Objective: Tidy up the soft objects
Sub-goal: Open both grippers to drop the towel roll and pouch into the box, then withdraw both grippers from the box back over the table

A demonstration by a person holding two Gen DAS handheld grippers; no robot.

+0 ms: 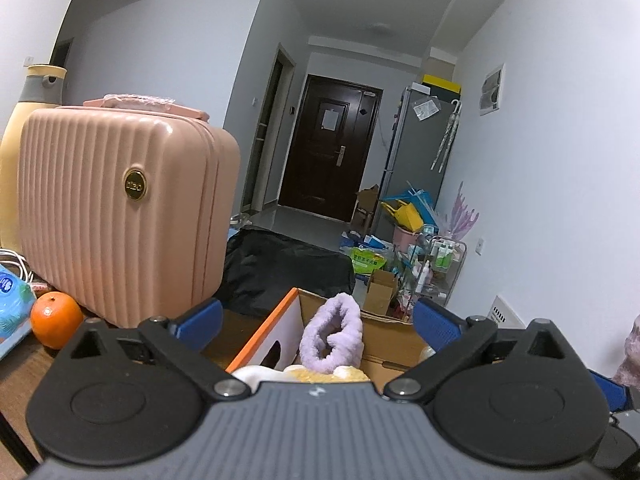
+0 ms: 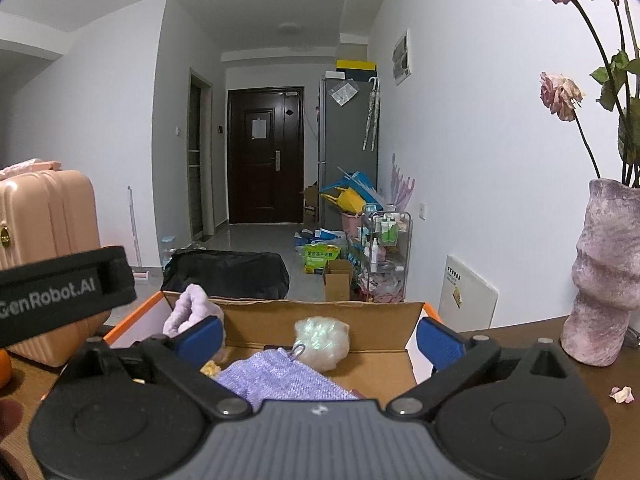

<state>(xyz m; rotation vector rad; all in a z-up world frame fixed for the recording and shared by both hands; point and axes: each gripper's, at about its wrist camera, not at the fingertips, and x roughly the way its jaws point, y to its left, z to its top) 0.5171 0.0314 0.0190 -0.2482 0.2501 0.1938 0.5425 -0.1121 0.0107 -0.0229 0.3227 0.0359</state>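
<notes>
An open cardboard box (image 1: 276,326) (image 2: 384,316) with an orange and white side stands on the brown table. A fluffy lilac band (image 1: 332,338) (image 2: 192,312) leans upright inside its left part, over a yellow and white plush (image 1: 320,374). A lilac knitted cloth (image 2: 280,378) and a pale shimmering puff (image 2: 322,340) lie in the box too. My left gripper (image 1: 318,320) is open above the box, blue pads wide apart, nothing between them. My right gripper (image 2: 320,334) is open as well, over the cloth and not touching it.
A pink ribbed case (image 1: 120,216) (image 2: 44,240) stands left of the box, with an orange (image 1: 56,320) and a blue packet (image 1: 12,304) beside it. A mauve vase (image 2: 604,280) with dried roses stands right. A black strap (image 2: 64,292) crosses the right wrist view.
</notes>
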